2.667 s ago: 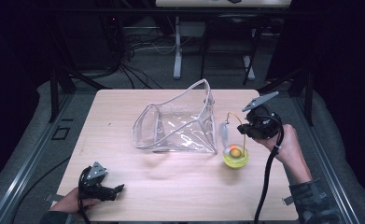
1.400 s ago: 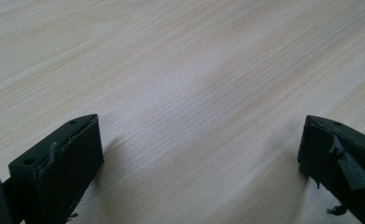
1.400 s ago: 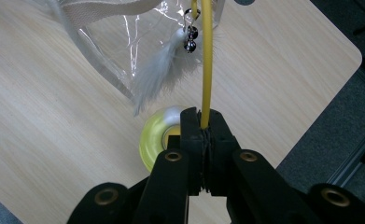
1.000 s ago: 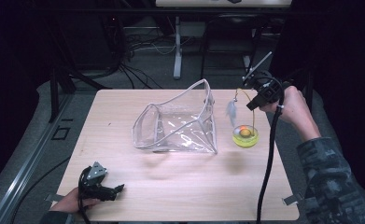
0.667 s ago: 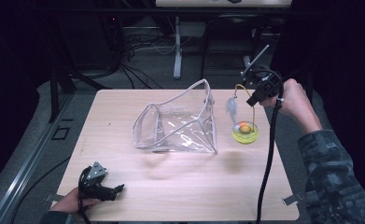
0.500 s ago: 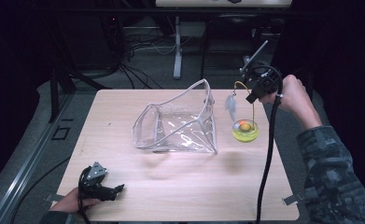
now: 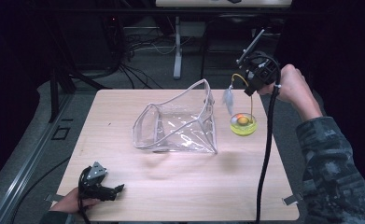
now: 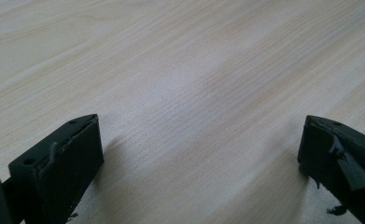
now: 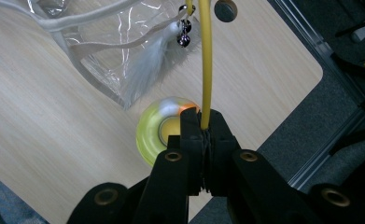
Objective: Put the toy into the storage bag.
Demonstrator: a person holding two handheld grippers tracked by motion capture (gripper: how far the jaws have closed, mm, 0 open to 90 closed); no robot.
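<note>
The right gripper [image 9: 202,122] pinches the cat toy's yellow wand [image 9: 205,60], dangling its feather [image 7: 228,99] over the table's far right edge, beside the clear bag [image 7: 180,122]; the left gripper [image 8: 199,154] rests open near the front-left corner

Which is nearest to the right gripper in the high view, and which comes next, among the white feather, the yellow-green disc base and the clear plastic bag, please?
From the right gripper:
1. White feather, hanging just below and left of it.
2. Yellow-green disc base, on the table under it.
3. Clear plastic bag, farther left at the table's middle.

The first two are fairly close to call.
</note>
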